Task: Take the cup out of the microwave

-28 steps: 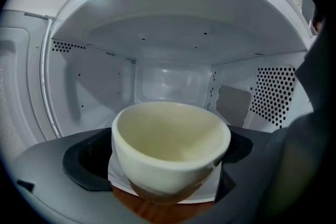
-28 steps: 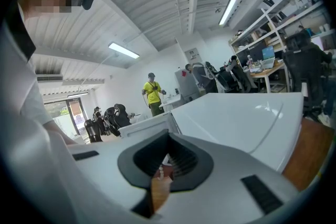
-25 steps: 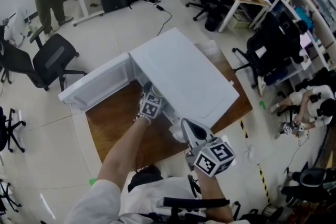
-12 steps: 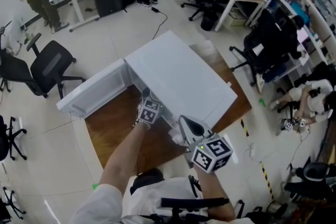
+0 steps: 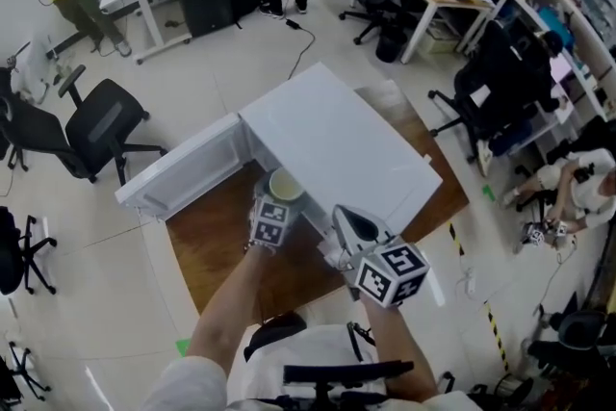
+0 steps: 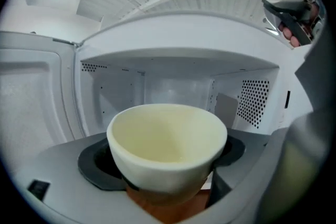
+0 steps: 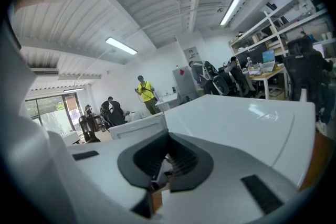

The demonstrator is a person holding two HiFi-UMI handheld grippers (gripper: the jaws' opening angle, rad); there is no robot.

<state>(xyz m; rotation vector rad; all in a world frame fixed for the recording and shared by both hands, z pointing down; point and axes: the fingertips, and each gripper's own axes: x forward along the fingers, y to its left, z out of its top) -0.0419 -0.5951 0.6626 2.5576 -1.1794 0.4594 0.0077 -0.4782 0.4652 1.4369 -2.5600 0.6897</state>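
Observation:
The white microwave (image 5: 337, 144) stands on a wooden table with its door (image 5: 183, 170) swung open to the left. A cream cup (image 5: 286, 185) shows just outside the front of the opening, held by my left gripper (image 5: 276, 197). In the left gripper view the cup (image 6: 167, 139) fills the space between the jaws, which have just been closing onto it; the empty cavity (image 6: 173, 86) lies behind it. My right gripper (image 5: 348, 224) hangs near the microwave's front right corner, jaws together on nothing. The right gripper (image 7: 164, 165) looks over the microwave's top (image 7: 236, 118).
The wooden table (image 5: 207, 241) reaches left and toward me from the microwave. A black office chair (image 5: 106, 120) stands to the left on the floor. Desks, chairs and several people fill the far side and the right.
The cup, hidden inside the microwave before, now shows outside the opening. My left gripper has drawn back toward me with it and risen a little. The right gripper has barely shifted.

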